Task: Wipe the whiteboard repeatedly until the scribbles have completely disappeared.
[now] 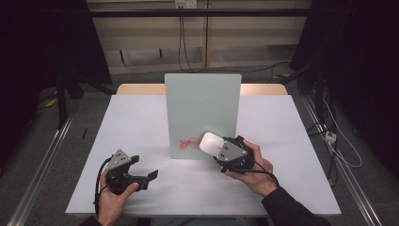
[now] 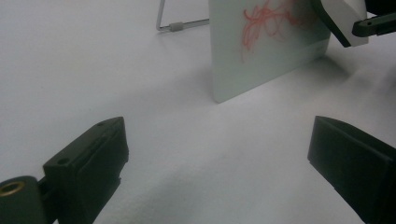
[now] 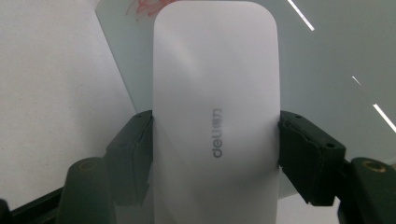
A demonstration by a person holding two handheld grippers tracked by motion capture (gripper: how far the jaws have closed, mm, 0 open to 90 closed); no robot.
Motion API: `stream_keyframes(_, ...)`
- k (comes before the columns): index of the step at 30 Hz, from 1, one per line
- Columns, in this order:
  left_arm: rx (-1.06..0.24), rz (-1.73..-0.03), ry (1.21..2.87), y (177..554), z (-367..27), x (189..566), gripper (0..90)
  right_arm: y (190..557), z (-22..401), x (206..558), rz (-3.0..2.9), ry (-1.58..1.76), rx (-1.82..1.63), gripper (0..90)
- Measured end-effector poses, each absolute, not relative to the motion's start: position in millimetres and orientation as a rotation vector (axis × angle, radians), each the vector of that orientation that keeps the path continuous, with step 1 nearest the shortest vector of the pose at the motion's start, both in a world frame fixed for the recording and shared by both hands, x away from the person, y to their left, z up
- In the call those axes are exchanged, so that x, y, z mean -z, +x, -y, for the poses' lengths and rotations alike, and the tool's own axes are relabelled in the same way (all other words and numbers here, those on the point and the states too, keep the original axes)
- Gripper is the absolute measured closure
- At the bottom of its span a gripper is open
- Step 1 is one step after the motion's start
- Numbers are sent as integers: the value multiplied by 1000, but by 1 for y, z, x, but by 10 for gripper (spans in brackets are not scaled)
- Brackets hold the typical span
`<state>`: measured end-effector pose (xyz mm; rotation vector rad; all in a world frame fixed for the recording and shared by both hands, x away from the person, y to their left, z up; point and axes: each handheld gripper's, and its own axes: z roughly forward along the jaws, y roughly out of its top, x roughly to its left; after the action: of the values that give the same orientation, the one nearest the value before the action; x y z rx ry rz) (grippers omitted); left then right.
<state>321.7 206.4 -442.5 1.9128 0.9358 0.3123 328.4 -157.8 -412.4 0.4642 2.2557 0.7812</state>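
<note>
You've got the white eraser (image 1: pixel 210 143) clamped in your right gripper (image 1: pixel 225 149), just right of centre in the high view, and it sits right up against the lower right part of the upright whiteboard (image 1: pixel 202 108). In the right gripper view the eraser (image 3: pixel 215 116) runs up the middle of the frame, with both black jaws pressed on its long sides and the grey brand lettering facing the camera. The red scribble (image 1: pixel 187 143) is just left of the eraser, low on the board; whether the eraser actually touches the board surface is hard to tell. Your left gripper (image 1: pixel 143 175) rests at the lower left of the white table (image 1: pixel 136 122), well apart from the board, with its jaws spread wide and nothing between them. In the left gripper view, the scribble (image 2: pixel 266 21) sits near the top.
</note>
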Motion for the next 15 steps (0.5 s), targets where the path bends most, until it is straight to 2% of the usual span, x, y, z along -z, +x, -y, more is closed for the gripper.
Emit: stream_keyframes(15,-315,-929,1915,322,-206,442,49,328,147,416,-2244,434,-773,318)
